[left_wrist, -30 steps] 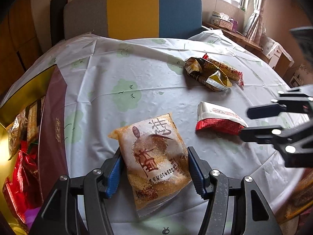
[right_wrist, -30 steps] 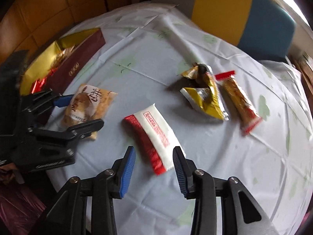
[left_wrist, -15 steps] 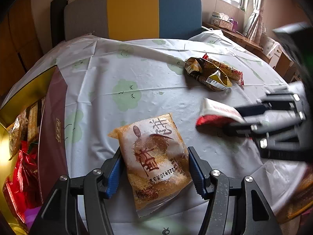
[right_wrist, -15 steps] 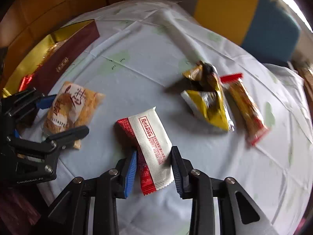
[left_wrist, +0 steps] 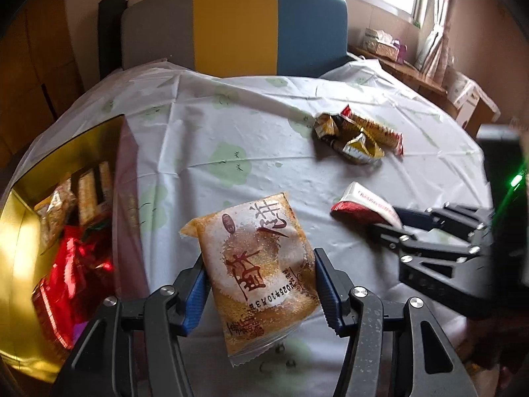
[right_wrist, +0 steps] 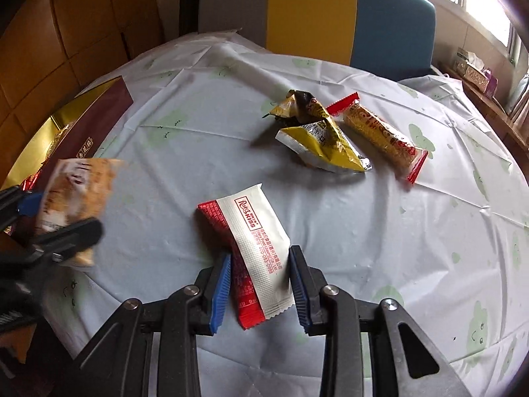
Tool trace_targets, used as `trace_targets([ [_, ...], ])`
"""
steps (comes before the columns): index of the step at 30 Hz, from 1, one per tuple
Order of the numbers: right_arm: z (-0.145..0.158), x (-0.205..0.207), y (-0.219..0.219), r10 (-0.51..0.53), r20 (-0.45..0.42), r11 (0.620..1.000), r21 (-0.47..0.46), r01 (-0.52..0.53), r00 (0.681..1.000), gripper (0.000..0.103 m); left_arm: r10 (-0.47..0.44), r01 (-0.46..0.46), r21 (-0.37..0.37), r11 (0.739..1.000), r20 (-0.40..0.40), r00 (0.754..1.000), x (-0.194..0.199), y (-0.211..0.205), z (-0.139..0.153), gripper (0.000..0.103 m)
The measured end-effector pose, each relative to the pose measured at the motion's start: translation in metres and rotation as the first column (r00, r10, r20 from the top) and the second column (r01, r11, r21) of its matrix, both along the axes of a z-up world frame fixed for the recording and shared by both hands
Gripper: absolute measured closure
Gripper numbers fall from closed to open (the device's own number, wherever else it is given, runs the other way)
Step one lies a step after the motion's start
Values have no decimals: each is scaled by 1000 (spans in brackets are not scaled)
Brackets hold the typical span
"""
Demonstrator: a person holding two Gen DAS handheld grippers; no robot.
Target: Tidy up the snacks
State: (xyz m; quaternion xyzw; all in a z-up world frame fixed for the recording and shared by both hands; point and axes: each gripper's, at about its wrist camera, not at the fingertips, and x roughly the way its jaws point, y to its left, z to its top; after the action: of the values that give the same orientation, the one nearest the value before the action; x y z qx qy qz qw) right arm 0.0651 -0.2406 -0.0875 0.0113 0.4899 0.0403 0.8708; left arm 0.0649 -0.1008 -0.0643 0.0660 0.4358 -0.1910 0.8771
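Note:
My left gripper (left_wrist: 259,261) is closing its jaws on an orange snack packet (left_wrist: 251,231) with dark lettering; the blue pads press its sides and it hangs just above the tablecloth. From the right wrist view the same packet (right_wrist: 76,192) shows blurred in the left gripper (right_wrist: 56,218). My right gripper (right_wrist: 261,256) is shut on a red and white wafer packet (right_wrist: 251,228), pinched near its lower end while the far end rests on the cloth. The left wrist view has this right gripper (left_wrist: 393,220) on the wafer packet (left_wrist: 360,201).
A maroon box with gold lining (left_wrist: 125,198) holds several snacks at the left edge of the table, also the maroon box (right_wrist: 92,125). Crumpled yellow packets (right_wrist: 317,139) and a long orange bar (right_wrist: 380,132) lie farther back. A grey, yellow and blue chair (left_wrist: 234,29) stands behind.
My right gripper came down over the red and white packet and shut on it. The left gripper tightened on the orange packet and lifted it slightly.

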Motion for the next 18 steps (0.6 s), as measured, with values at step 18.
trace_targets([
  [18, -2, -26, 1, -26, 99, 1000, 3, 26, 995, 68, 169, -164, -53, 985, 106, 980, -16, 69, 58, 44],
])
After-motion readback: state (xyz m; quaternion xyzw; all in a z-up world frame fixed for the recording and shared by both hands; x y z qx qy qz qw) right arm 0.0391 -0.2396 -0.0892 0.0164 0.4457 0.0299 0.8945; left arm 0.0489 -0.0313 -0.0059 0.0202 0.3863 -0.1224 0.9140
